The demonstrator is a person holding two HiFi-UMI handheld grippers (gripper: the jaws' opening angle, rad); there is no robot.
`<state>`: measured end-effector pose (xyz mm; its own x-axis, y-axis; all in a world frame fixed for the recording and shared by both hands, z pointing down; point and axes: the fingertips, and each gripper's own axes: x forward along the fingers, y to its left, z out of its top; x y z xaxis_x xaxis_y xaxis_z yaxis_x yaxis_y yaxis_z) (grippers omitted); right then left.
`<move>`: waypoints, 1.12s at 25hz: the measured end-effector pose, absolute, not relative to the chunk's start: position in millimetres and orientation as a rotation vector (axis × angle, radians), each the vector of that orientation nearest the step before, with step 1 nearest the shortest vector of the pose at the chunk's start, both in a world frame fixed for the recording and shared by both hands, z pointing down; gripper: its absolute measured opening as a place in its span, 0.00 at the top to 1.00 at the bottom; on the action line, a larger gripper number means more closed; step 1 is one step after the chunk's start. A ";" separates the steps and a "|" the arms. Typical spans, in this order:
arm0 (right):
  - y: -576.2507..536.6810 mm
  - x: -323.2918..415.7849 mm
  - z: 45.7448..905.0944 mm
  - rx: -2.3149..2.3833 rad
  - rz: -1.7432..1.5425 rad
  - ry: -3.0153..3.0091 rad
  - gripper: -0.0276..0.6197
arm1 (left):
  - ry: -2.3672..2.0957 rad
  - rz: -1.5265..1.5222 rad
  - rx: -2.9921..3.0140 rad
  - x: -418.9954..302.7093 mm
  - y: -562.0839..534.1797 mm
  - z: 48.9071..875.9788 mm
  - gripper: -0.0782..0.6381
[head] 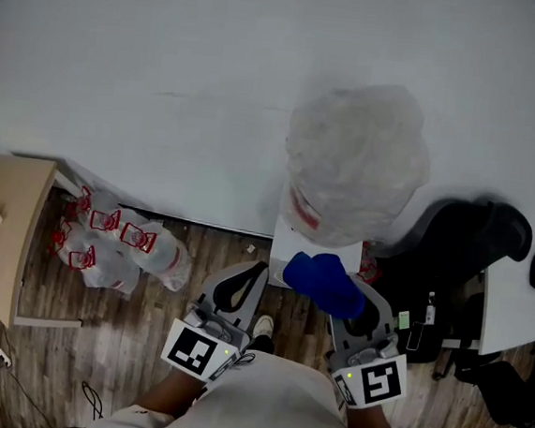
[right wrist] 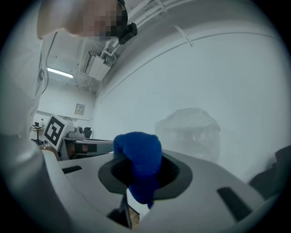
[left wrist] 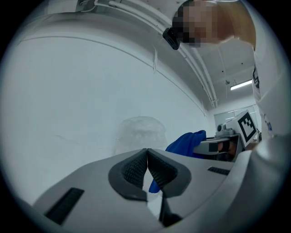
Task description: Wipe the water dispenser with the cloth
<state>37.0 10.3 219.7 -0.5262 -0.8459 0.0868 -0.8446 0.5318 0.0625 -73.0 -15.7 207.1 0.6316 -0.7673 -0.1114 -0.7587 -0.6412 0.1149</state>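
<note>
Head view lets us look down on a brown wood floor (head: 133, 337) that meets a plain white wall (head: 168, 76). The dispenser (head: 293, 244) stands by the wall. On top of it sits a big bottle (head: 353, 160) wrapped in cloudy plastic. To the left, small bottles (head: 114, 241) with red labels lie in a heap on the floor, near a pale wood table (head: 7, 230). To the right stand a black chair (head: 462, 246) and a white desk (head: 513, 307).

We hold the right claw (head: 348, 306) just in front of the dispenser. Its jaws are partly apart and pinch the blue cloth (head: 322, 281). In the right gripper view the cloth bulges up out of them. In the head view the cloth hangs over the front edge of the dispenser's white top. We cannot tell if it touches the top.

We hold the left claw (head: 247, 280) beside it, a bit to the left of the dispenser. In the left gripper view its jaws are pressed together, pad on pad.

The cloth and the claws hide the lower part of the dispenser. The plastic is too cloudy for us to see into the bottle. In both gripper views the bottle is only a pale shape against the wall. The desk is cut off at the right edge.
</note>
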 end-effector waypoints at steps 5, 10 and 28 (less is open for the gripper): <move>-15.3 21.8 225.0 1.509 -0.022 -2.634 0.81 | -1.268 -0.212 2.796 -87.5 -44.8 216.2 0.86; -31.4 14.3 235.1 1.522 -0.026 -2.620 0.81 | -1.235 -0.193 2.808 -86.5 -58.4 224.0 0.86; -108.4 -16.5 363.7 1.526 -0.022 -2.416 0.81 | -1.206 -0.144 2.775 -90.6 -92.3 254.4 0.86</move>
<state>-16.5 -108.4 363.7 -0.4008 -0.8871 0.2291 -0.8828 0.4408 0.1623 -90.6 -92.3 254.4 0.6796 -0.7324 -0.0422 -0.7217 -0.6777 0.1409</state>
